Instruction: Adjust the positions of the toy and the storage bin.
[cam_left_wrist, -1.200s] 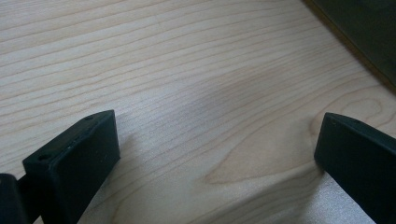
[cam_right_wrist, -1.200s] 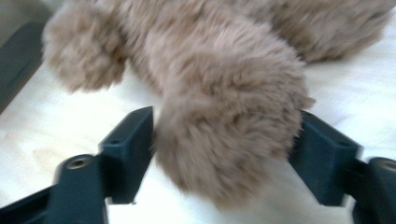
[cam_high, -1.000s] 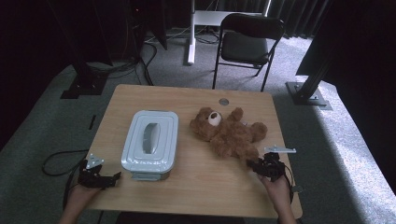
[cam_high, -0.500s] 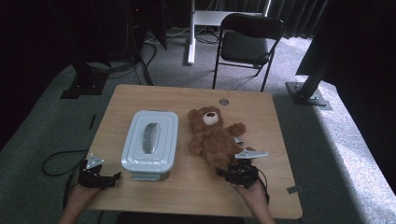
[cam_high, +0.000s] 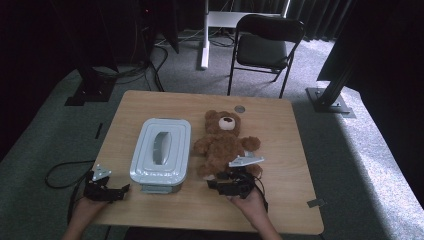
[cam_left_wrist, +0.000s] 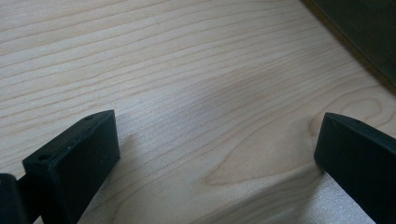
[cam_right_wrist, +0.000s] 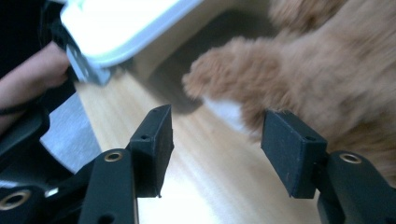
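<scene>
- Brown plush teddy bear (cam_high: 223, 145): lies face up on the wooden table (cam_high: 280, 125), just right of the grey lidded plastic box (cam_high: 161, 156).
- Right gripper (cam_high: 216, 183): at the bear's feet; jaws just opening, nothing between them.
- Left gripper (cam_high: 122, 189): left of the box, jaws wide, empty.

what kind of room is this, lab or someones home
Most likely a lab or recording studio, not a home: dark curtains hang around a lone wooden table, metal stand feet sit on grey carpet, and a folding chair stands behind.
</scene>
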